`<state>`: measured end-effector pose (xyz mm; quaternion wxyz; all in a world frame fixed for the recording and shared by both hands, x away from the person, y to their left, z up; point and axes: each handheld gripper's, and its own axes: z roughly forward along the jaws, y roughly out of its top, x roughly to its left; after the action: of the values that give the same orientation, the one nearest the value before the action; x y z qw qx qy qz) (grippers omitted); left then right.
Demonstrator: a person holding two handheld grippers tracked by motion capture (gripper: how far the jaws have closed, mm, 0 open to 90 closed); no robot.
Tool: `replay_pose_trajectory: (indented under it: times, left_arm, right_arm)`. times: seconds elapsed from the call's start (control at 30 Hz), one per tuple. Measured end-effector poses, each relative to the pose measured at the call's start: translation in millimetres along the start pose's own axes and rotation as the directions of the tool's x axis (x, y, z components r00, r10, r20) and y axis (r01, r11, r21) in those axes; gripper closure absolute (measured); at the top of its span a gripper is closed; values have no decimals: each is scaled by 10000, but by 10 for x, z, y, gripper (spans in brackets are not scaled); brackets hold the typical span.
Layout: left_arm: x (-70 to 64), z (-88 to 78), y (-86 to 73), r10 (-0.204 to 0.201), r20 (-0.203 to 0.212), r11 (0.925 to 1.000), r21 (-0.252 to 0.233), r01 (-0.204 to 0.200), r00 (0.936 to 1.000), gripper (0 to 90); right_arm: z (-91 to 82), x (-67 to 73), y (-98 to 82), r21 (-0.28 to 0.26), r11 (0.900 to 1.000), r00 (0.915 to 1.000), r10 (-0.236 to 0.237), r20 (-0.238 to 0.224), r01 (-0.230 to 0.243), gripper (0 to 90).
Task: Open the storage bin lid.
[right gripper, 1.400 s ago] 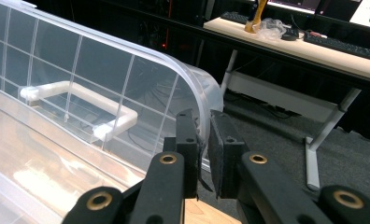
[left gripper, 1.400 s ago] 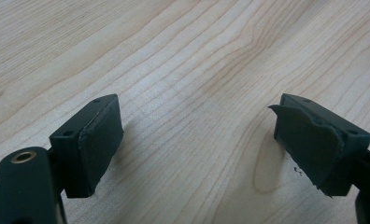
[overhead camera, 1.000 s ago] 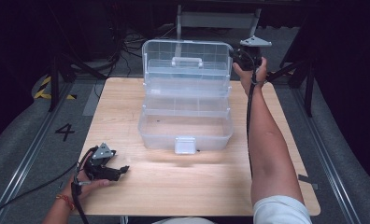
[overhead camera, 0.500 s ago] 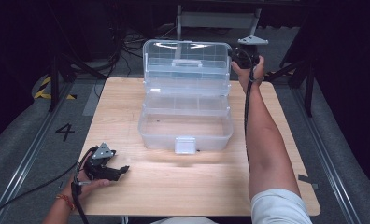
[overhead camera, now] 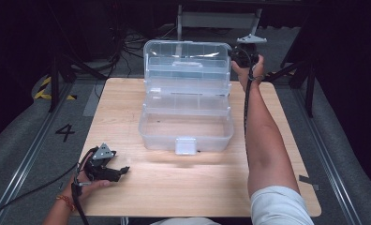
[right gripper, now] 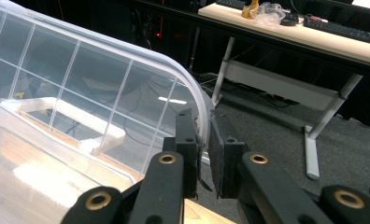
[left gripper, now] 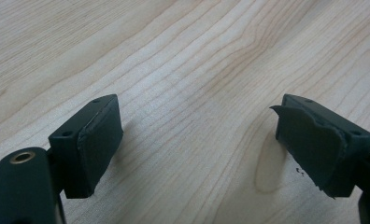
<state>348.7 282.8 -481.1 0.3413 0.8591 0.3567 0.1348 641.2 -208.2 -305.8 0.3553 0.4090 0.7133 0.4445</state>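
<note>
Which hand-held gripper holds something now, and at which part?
The right hand-held gripper pinches the open lid of the clear box at its side rim. The left hand-held gripper holds nothing.

Clear box [overhead camera: 186, 93], pale wood-grain table [overhead camera: 197, 187], black jaws.

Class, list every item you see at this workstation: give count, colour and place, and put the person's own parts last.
Storage box: one, clear plastic, table centre, lid raised open.
Latch: one, whitish, box front.
Table: one, light wood.
Floor number 4: one, black, left of table.
Desk: one, pale top, behind.
Left gripper: one, black, jaws apart, near-left table corner.
Right gripper: one, black, clamping lid's edge.
Forearms: two, entering from below.
</note>
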Motion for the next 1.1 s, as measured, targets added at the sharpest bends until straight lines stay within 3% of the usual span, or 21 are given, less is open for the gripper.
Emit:
replay_pose_trajectory:
  times: [0.57, 1.1]
  left_arm:
    - [2, -1, 0, 4, 19, 10000, 4, -4, 10000, 153]
    - [-1, -1, 0, -9, 0, 10000, 2, 9, 10000, 153]
  right_arm:
    - [65, -1, 24, 374, 9990, 9997, -243, 93, 240, 829]
    - [126, -10, 9, 568, 9983, 9997, -150, 190, 139, 819]
